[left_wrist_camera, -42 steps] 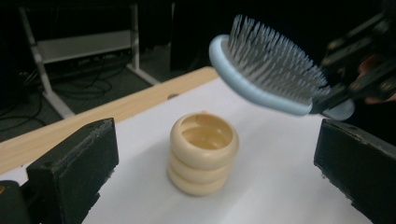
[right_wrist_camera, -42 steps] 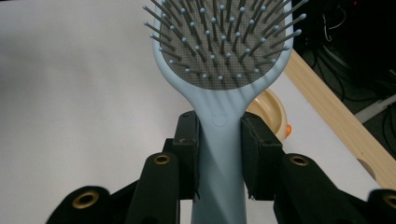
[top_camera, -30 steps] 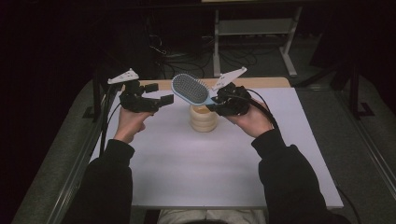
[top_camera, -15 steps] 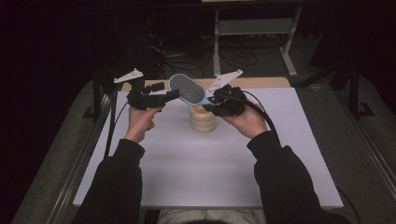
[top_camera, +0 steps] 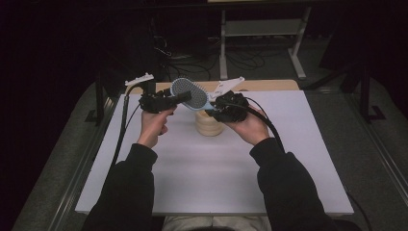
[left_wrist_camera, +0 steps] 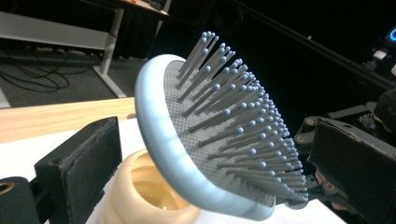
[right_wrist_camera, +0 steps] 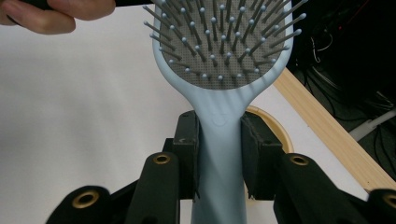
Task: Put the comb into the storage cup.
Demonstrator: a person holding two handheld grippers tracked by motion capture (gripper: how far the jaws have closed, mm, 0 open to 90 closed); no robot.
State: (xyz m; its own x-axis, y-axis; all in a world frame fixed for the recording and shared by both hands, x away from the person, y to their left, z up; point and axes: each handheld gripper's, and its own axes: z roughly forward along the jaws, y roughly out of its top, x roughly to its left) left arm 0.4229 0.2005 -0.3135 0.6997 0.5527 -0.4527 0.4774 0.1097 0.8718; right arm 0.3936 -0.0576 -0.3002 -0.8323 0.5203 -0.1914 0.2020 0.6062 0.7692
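A light blue hairbrush (top_camera: 187, 91) with a grey bristle pad is held in the air above the table. My right gripper (top_camera: 215, 104) is shut on its handle (right_wrist_camera: 219, 154), a pad pressing each side. The brush head (left_wrist_camera: 210, 140) lies between the jaws of my left gripper (top_camera: 180, 98), which stands open. One pad (left_wrist_camera: 79, 163) is behind the head's blue back. The other pad (left_wrist_camera: 355, 163) is near the bristle tips. Below the brush stands a cream ringed pot (top_camera: 208, 124), also under the head in the left gripper view (left_wrist_camera: 144, 198).
A white sheet (top_camera: 202, 178) covers the table, with a wooden strip (top_camera: 269, 85) along its far edge. Desk legs and cables (top_camera: 250, 53) lie on the dark floor beyond. A black cable (top_camera: 120, 130) trails from the left gripper down the table's left side.
My left gripper has moved right and a little down, so its jaws now straddle the brush head. The brush in my right gripper has shifted slightly left.
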